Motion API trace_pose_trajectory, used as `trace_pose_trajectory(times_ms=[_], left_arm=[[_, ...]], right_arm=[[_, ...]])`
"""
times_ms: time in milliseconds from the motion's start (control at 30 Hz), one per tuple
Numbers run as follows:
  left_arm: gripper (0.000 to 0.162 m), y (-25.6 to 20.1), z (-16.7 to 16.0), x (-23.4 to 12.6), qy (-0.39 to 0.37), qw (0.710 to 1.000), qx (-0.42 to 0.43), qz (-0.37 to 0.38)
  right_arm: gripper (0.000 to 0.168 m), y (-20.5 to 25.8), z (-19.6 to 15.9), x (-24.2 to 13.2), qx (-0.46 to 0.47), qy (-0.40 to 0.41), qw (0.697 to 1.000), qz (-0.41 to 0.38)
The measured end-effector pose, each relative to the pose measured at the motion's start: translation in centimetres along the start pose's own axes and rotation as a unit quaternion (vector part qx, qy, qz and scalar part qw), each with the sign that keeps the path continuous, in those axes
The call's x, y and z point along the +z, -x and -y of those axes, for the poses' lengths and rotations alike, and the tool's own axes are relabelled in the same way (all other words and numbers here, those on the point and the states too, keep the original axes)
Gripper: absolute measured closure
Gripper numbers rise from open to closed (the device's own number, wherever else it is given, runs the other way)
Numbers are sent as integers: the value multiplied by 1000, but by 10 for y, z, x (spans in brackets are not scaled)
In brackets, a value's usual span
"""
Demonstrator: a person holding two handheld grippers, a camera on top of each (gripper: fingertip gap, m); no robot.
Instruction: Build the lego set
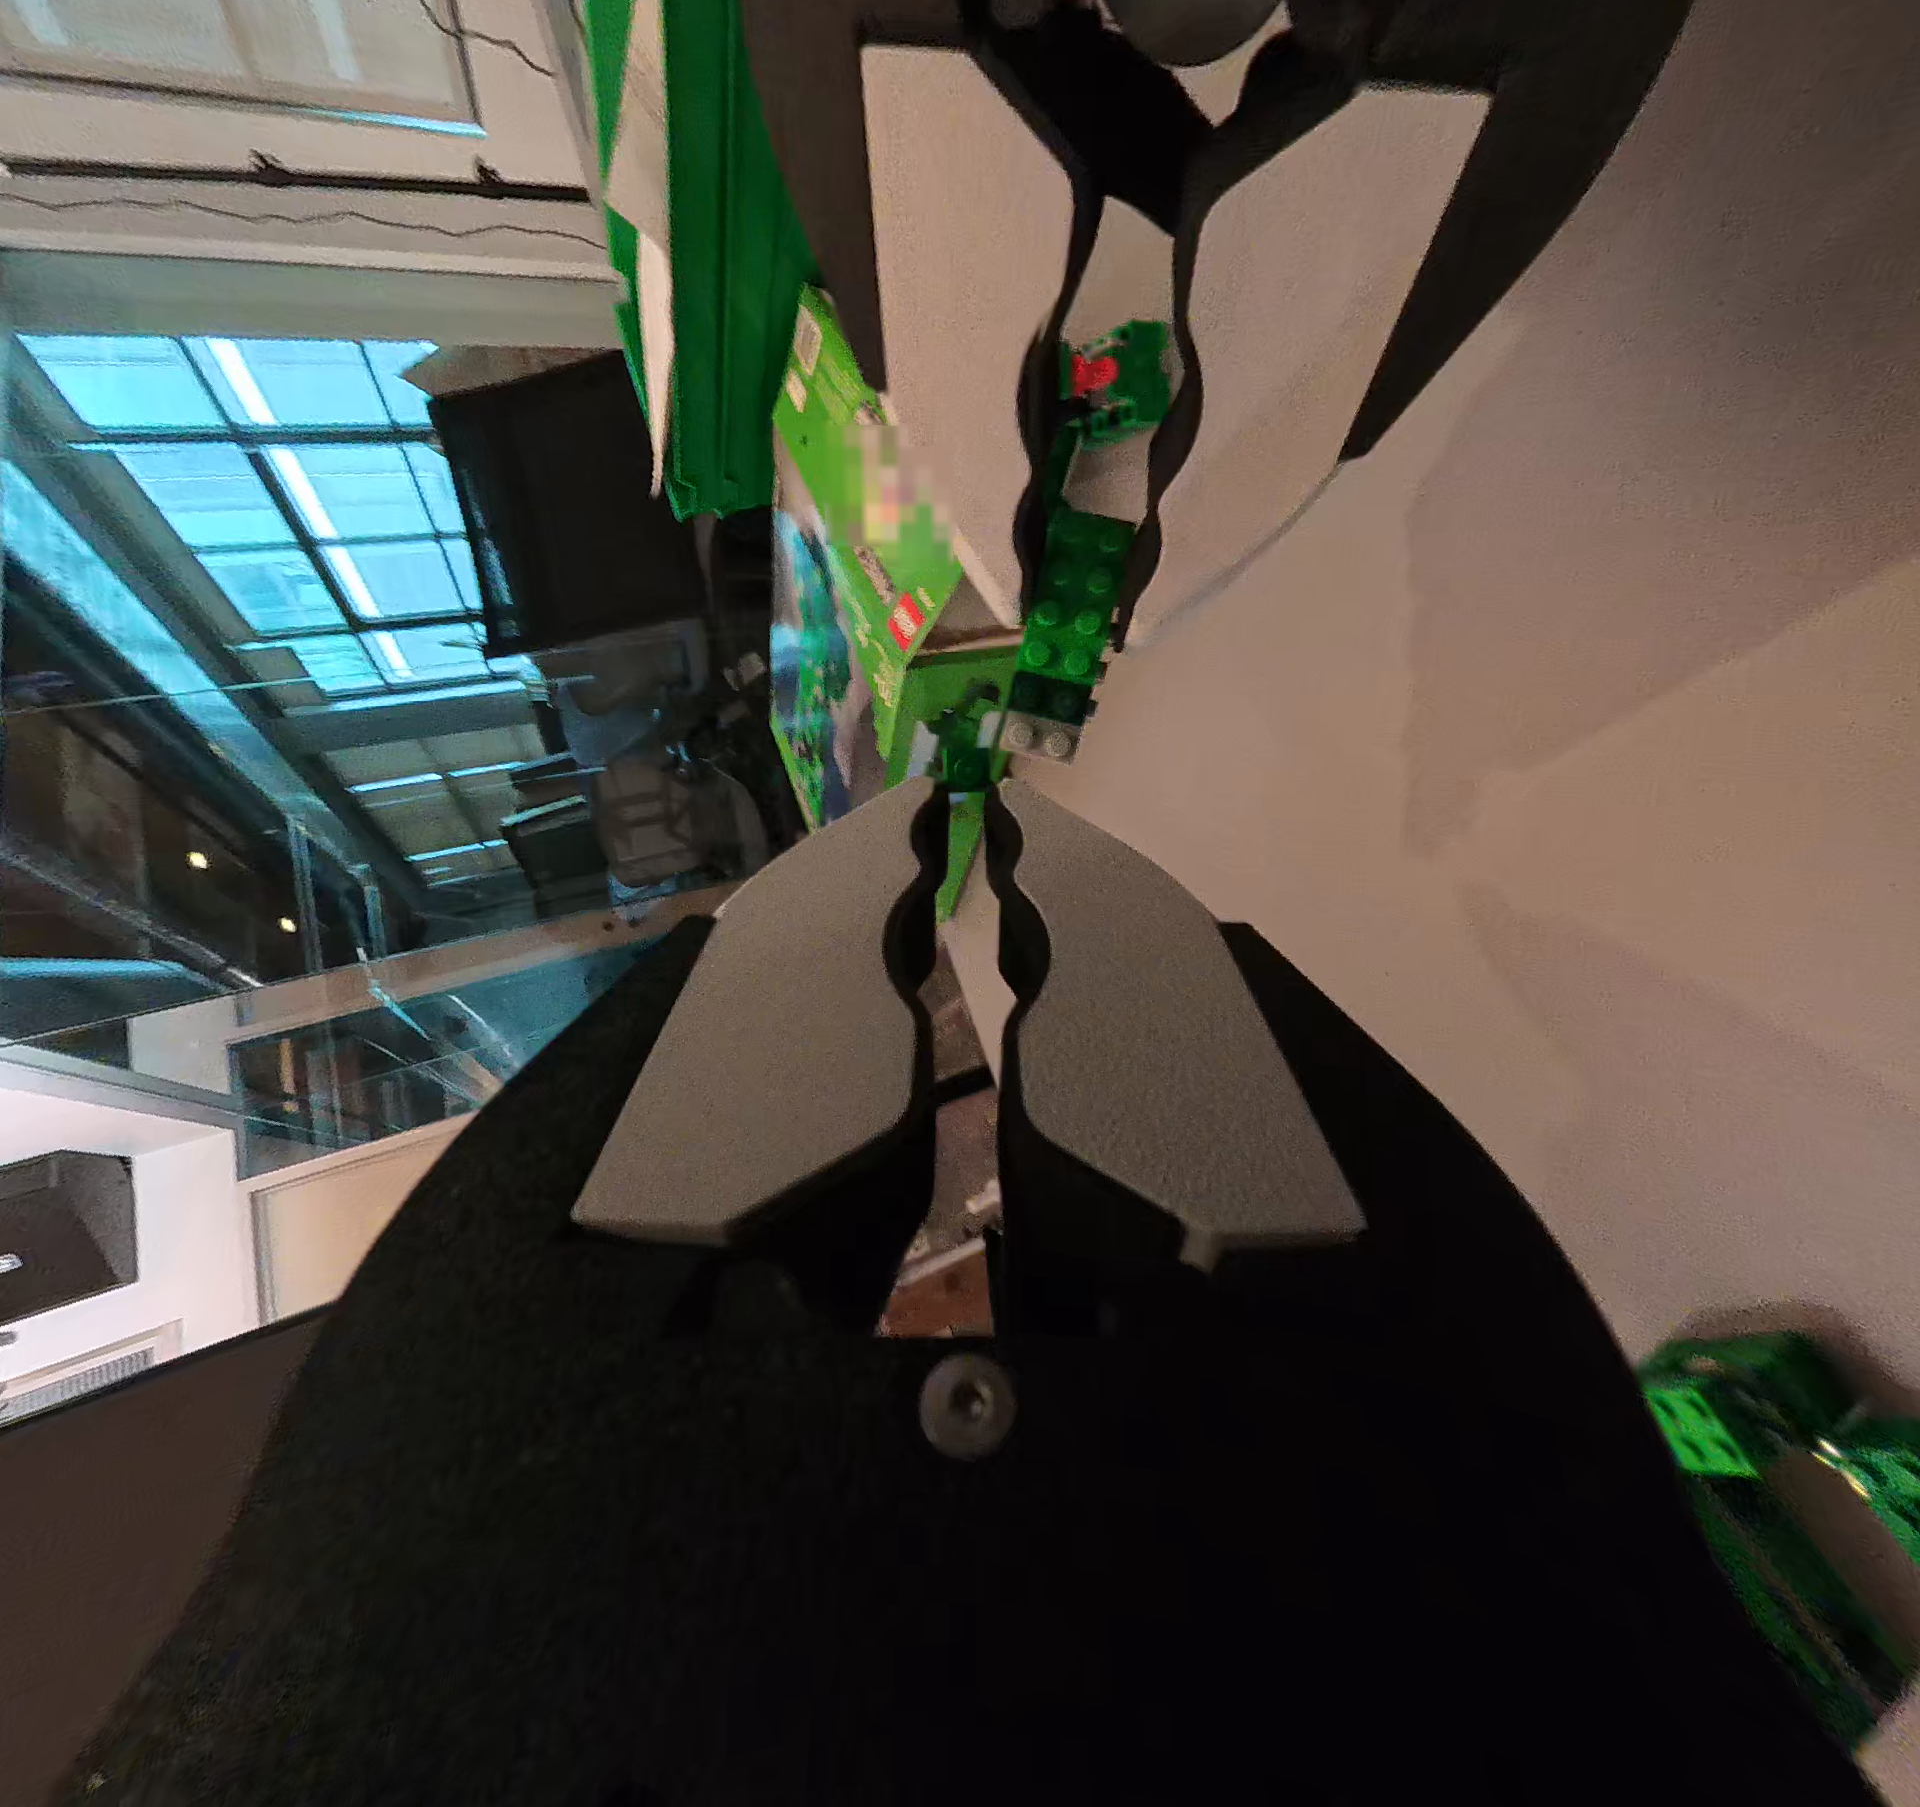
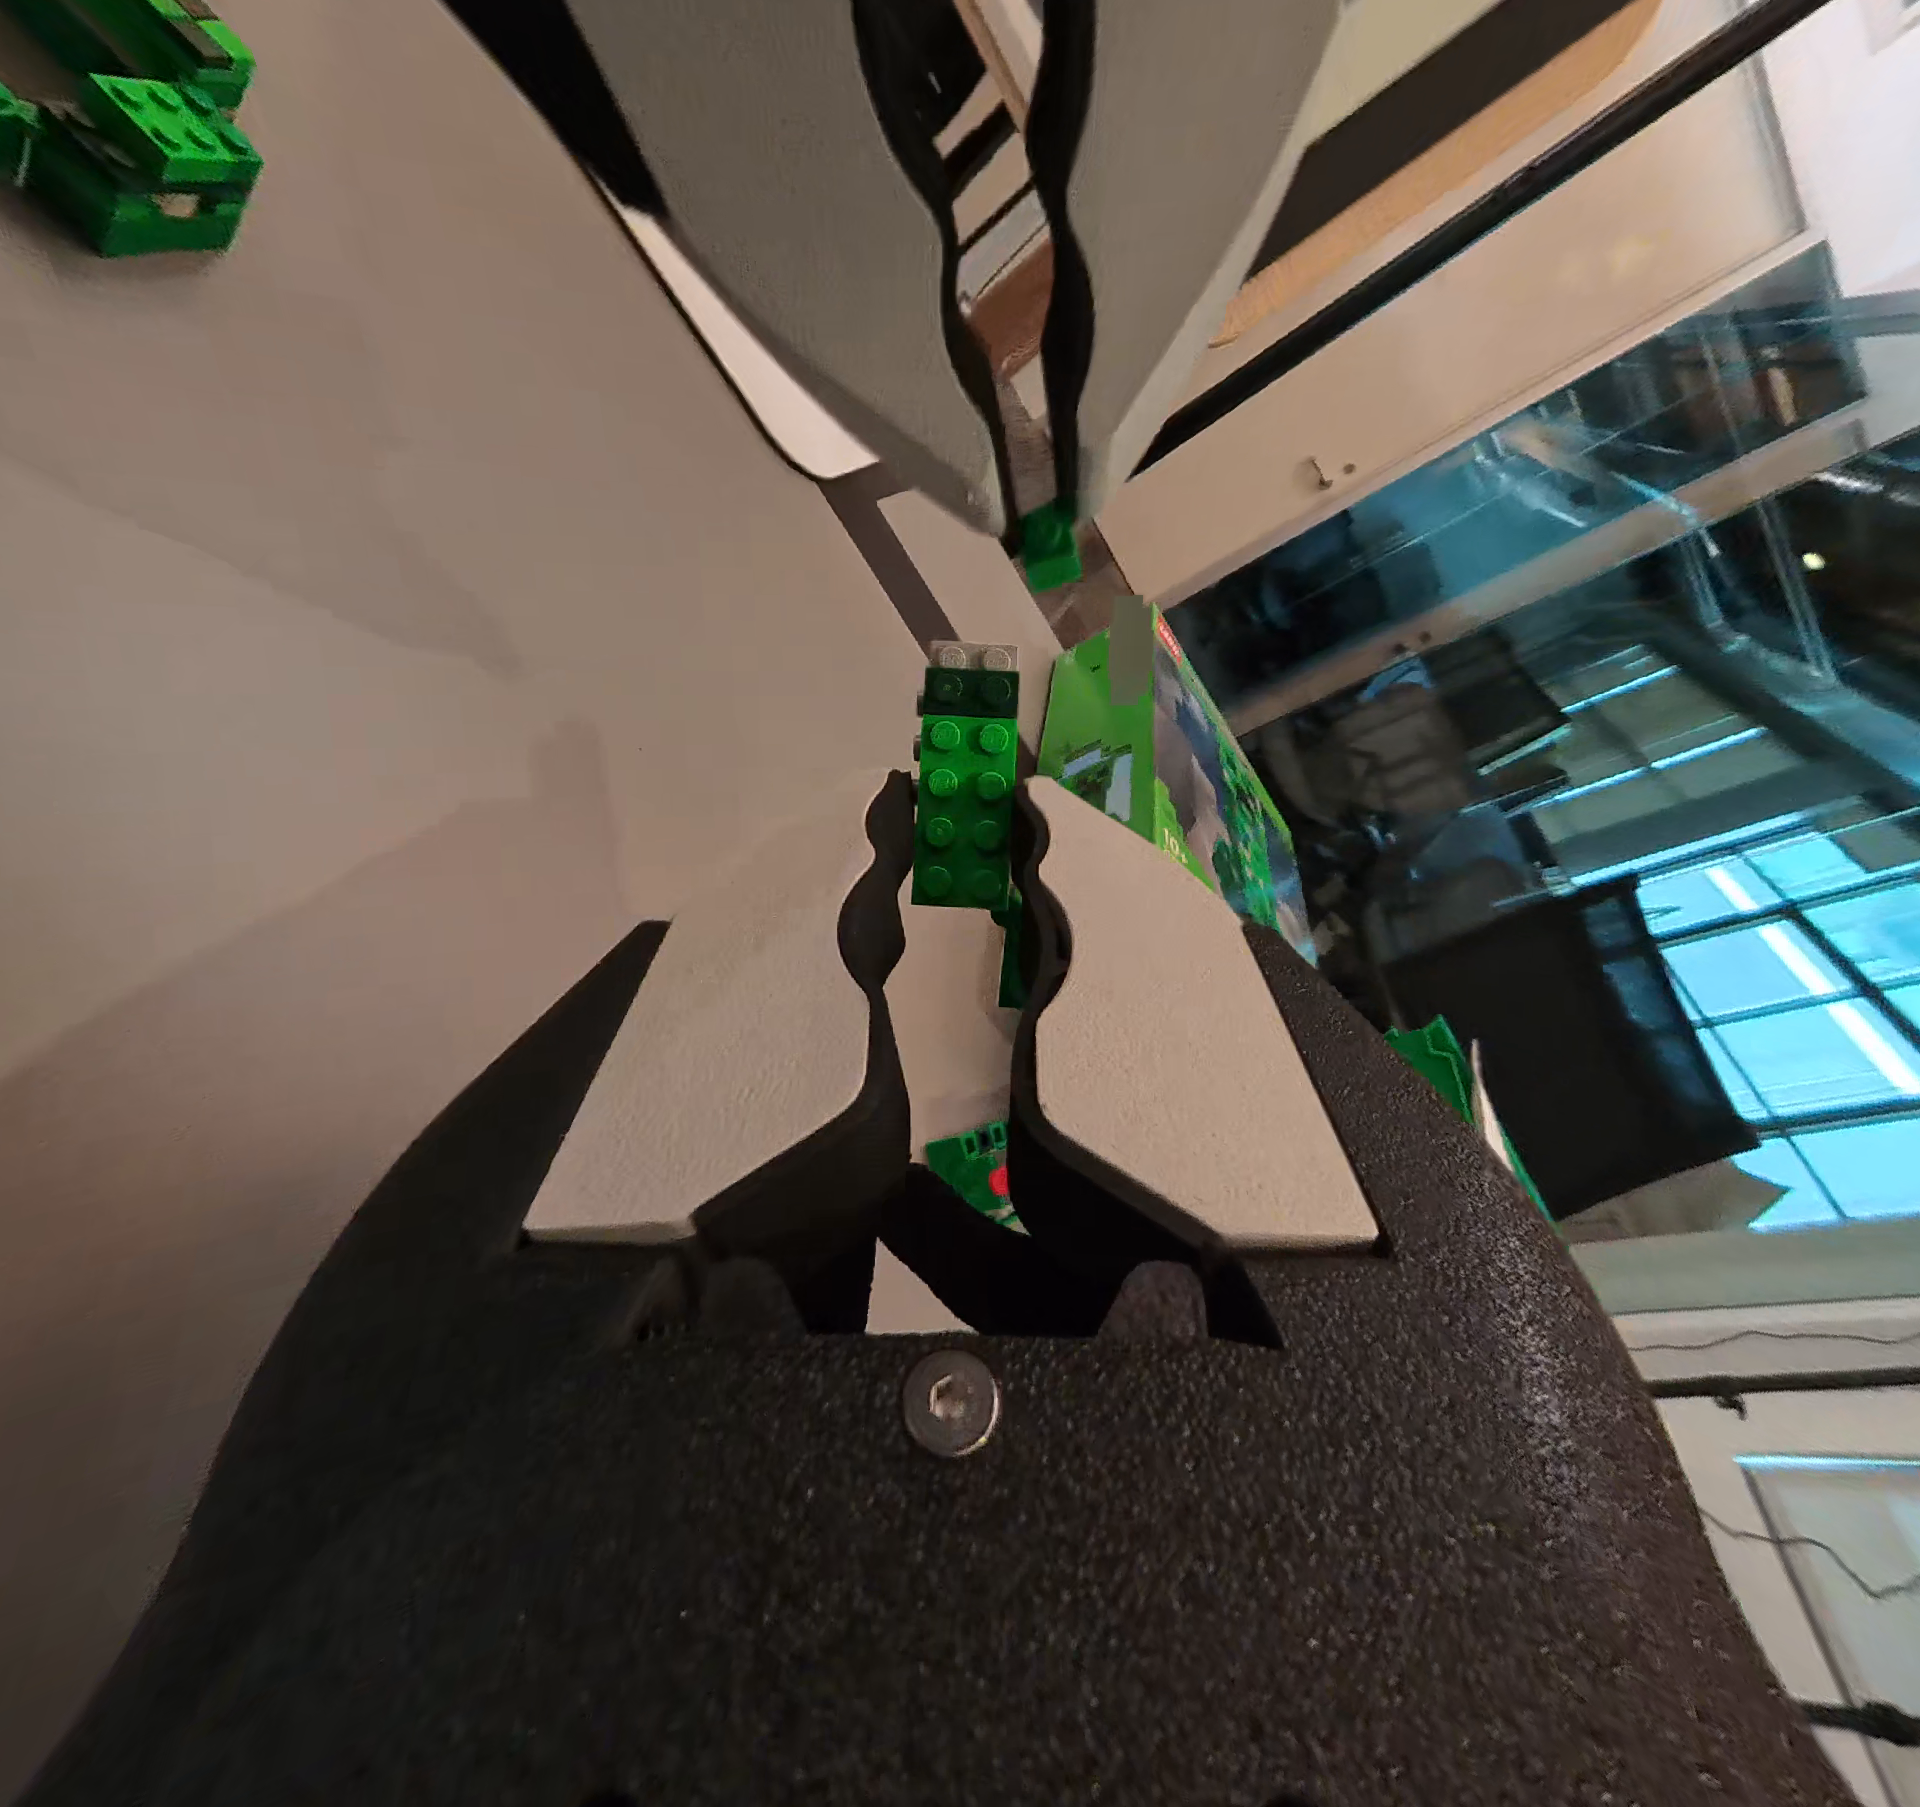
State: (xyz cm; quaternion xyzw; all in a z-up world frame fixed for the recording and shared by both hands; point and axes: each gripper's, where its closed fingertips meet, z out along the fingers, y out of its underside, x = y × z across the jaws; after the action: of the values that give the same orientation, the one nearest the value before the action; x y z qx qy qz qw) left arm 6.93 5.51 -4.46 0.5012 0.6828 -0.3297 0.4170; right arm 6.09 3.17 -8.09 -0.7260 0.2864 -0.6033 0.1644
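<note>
pale, matte tabletop (image 1: pixel 1558 718) across the right half of the left wrist view and the left half (image 2: pixel 312 614) of the right wrist view, cameras rolled sideways. glass partitions (image 1: pixel 260 531) and blue-lit window panes at middle left of the left view, and at right (image 2: pixel 1714 822) in the right view; dark monitor (image 1: pixel 561 500) before them.

green lego box (image 1: pixel 862 635) standing near centre, also right of centre (image 2: pixel 1164 770) in the other view. green baseplates (image 1: pixel 717 251) propped at top centre. heap of green bricks (image 2: pixel 135 116) at upper left of the right view, well apart; blurred at lower right (image 1: pixel 1766 1445) of the left.

left gripper (image 1: pixel 961 801) nearly closed, pinching a small green piece (image 2: pixel 1049 547) at its tips. right gripper (image 2: pixel 961 801) clamped narrow on a long studded green plate assembly (image 2: pixel 966 801), grey and dark green at the far end, held off the table. in the left view, same assembly (image 1: pixel 1070 604) running from centre up between the opposing fingers (image 1: pixel 1164 469), which block the table behind.
</note>
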Motion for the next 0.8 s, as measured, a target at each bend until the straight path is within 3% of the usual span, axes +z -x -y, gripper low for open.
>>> trace_pose_trajectory(times_ms=[400, 800], left_arm=[[156, -13, -4, 0, 37, 992, 88, -80], [156, -16, -4, 2, 35, 985, 105, -133]], right_arm=[[151, 7, 15, -5, 5, -19, 1000, -11], [151, 9, 16, -6, 23, -41, 999, 2]])
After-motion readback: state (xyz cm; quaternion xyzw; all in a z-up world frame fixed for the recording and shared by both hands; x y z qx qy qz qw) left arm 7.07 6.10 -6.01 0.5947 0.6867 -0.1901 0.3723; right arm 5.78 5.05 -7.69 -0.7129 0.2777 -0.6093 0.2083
